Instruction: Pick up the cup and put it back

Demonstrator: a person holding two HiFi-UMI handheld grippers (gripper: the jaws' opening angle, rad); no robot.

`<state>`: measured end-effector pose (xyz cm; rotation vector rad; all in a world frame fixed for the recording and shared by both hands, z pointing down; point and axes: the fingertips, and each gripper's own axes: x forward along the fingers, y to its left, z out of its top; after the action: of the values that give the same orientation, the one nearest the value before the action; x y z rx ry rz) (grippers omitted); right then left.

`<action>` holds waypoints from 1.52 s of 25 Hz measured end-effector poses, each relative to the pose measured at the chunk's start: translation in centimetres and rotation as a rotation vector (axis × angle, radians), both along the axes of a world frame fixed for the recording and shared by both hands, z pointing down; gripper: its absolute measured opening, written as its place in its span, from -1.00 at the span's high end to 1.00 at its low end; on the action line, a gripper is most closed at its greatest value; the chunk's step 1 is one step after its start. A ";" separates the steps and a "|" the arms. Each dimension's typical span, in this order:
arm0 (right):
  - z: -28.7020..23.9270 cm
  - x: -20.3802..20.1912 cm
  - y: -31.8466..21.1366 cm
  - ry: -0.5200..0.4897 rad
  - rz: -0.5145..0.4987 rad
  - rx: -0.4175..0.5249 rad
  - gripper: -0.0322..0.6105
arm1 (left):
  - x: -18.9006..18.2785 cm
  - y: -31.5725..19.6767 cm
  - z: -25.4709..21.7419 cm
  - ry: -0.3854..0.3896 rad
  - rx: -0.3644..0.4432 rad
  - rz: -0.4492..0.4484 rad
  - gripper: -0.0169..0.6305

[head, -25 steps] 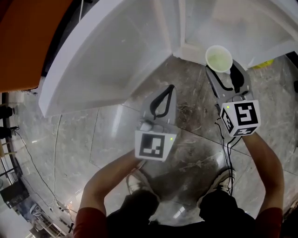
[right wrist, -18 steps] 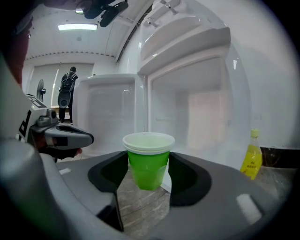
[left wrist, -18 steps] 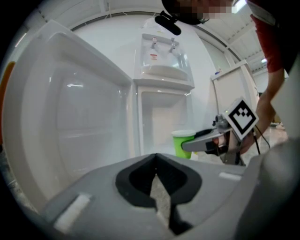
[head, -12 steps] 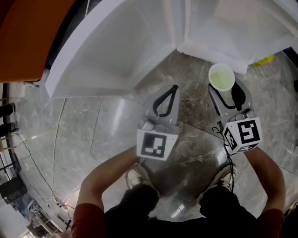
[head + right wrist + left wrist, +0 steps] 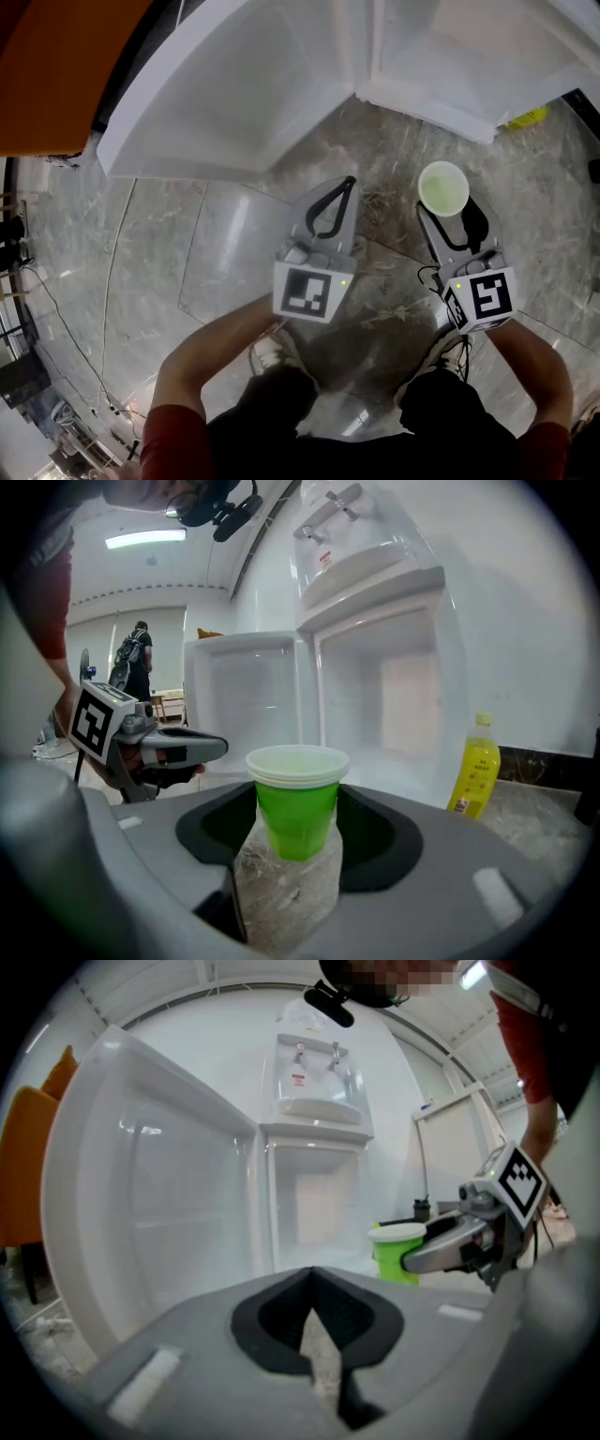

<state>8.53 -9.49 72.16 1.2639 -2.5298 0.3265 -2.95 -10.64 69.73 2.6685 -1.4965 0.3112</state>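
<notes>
A green cup (image 5: 442, 187) with a white rim hangs above the marble floor, a little in front of the open white cabinet (image 5: 450, 56). My right gripper (image 5: 446, 202) is shut on the cup, one finger on each side of its body. In the right gripper view the cup (image 5: 296, 803) stands upright between the jaws. My left gripper (image 5: 346, 184) is shut and holds nothing, to the left of the cup. The left gripper view shows the cup (image 5: 398, 1252) in the right gripper's fingers (image 5: 441, 1249).
The cabinet's door (image 5: 234, 94) stands swung wide to the left. A yellow bottle (image 5: 476, 766) stands on the floor right of the cabinet. An orange surface (image 5: 56, 75) fills the far left corner. Cables (image 5: 56, 319) trail over the floor at left.
My right gripper has drawn the cup back out of the cabinet's opening toward the person. The left gripper has hardly moved.
</notes>
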 end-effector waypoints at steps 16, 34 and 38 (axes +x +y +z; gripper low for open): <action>1.5 0.0 2.4 -0.016 -0.001 -0.077 0.07 | 0.9 1.6 0.8 -0.034 0.028 0.047 0.95; 2.2 -0.4 2.7 -0.021 -0.019 -0.093 0.07 | 1.2 1.2 0.9 -0.034 0.029 0.047 0.94; 2.3 -0.4 2.2 -0.018 -0.019 -0.086 0.07 | 1.3 1.1 1.0 -0.034 0.023 0.049 0.95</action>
<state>8.12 -7.28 74.51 1.2098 -2.5127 0.4392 -1.66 -9.50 70.76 2.7350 -1.4547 0.3465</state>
